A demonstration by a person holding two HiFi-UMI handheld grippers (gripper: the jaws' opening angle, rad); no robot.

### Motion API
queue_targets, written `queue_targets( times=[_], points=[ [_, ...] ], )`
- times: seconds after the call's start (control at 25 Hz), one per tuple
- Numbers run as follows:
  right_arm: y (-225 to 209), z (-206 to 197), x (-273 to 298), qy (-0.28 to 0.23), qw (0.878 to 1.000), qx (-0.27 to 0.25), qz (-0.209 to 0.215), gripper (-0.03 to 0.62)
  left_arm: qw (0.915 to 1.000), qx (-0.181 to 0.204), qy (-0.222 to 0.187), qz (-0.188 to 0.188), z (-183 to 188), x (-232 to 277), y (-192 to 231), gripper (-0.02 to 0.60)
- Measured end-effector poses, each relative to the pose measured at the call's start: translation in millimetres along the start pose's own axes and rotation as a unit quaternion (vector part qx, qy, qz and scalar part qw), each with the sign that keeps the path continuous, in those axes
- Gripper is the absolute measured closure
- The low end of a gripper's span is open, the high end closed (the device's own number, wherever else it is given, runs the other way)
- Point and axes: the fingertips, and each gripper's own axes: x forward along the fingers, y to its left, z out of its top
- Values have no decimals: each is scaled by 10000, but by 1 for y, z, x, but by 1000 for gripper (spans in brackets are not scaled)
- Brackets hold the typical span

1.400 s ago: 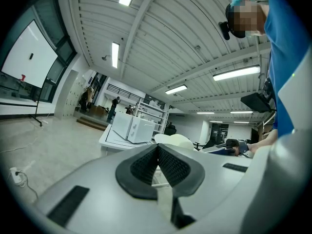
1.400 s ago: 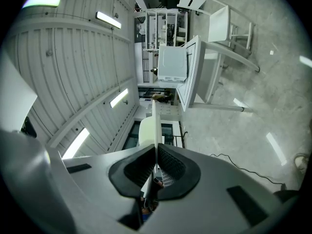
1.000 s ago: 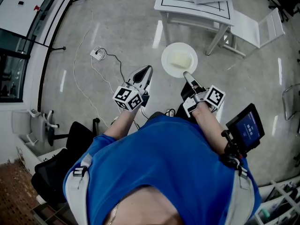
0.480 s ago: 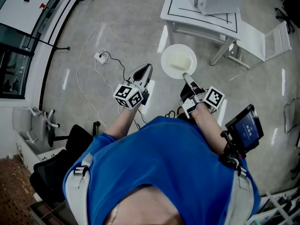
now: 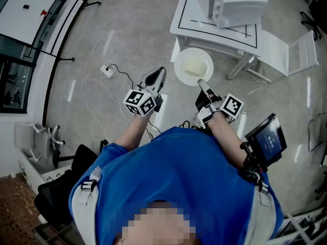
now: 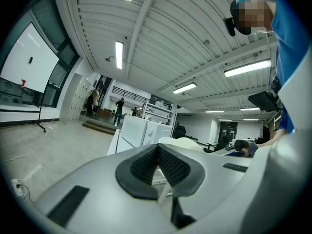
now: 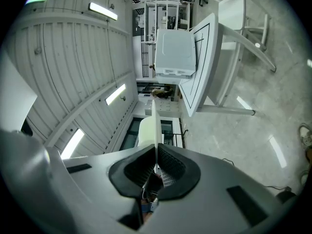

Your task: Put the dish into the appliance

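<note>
White dish (image 5: 193,66), thin grip

It hangs just short of the table (image 5: 200,30), near rim clamped in the right gripper (image 5: 203,84); the left gripper (image 5: 157,75) is closed, empty. Such a hold could let it tilt, slip, or clip the table edge before the appliance (image 5: 237,1)

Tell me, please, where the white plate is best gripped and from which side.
The thin rim nearest the person, approached level from that side, as the right gripper does; the white plate is wide and shallow, so only its rim fits the jaws.
</note>
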Motion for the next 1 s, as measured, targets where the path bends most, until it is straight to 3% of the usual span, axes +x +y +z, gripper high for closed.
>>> queue_targets(
  times=[0.56,1.0],
  points=[
    [-18,57,53,261,9996,140,-15,580,9997,-61,-73,240,12,72,38,575],
    [-23,90,117,-400,9991,102,-95,580,9988,25,80,-482,37,142,106,575]
  ],
)
